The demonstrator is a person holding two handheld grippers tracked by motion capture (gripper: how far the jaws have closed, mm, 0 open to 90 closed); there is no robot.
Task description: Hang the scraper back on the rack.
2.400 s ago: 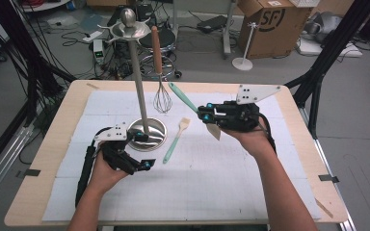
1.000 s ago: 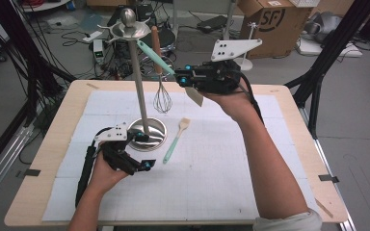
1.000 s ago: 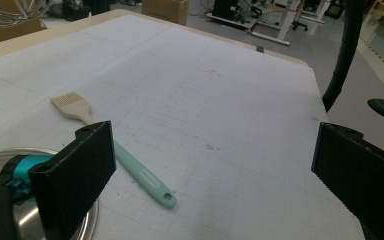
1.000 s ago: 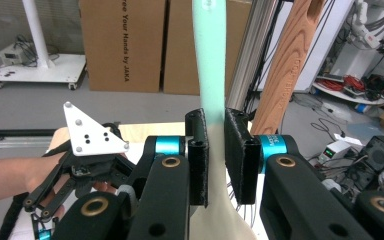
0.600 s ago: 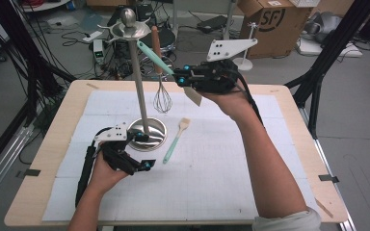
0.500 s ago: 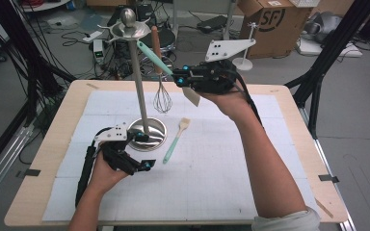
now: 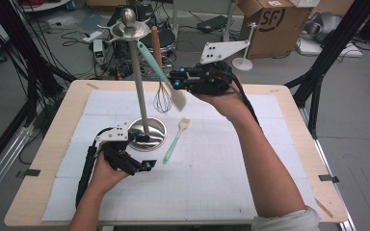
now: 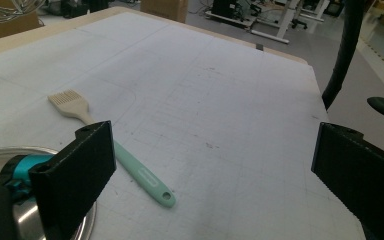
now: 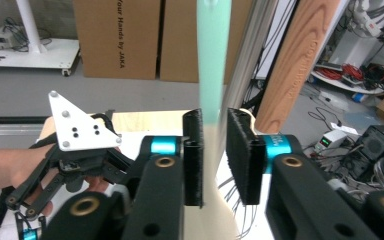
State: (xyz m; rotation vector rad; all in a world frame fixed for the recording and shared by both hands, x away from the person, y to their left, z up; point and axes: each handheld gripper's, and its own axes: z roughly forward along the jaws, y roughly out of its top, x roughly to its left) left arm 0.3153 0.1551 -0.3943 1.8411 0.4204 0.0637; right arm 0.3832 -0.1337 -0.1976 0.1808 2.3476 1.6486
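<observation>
A steel utensil stand [image 7: 140,86] rises from its round base [image 7: 155,131]. A teal spatula [image 7: 154,62] slants down from the stand's top disc [image 7: 127,29], its pale blade by my right gripper [image 7: 176,86]. In the right gripper view the blurred handle [image 9: 214,60] runs between the pads [image 9: 240,155]. The jaws have just been opening and a thin gap shows, so the right gripper [image 9: 215,155] is open. My left gripper [image 7: 143,152] rests open by the base, one jaw over its rim [image 8: 0,155], nothing held.
A whisk [image 7: 163,98] and a wooden handle [image 7: 156,45] hang from the stand. A teal-handled brush [image 7: 176,139] lies on the white mat right of the base, also in the left gripper view as brush [image 8: 130,167]. Cardboard boxes [image 7: 270,21] and cables lie beyond the table.
The right gripper lifted the spatula from the table up to the stand's top; over the last half second it barely shifted. The left hand stayed put.
</observation>
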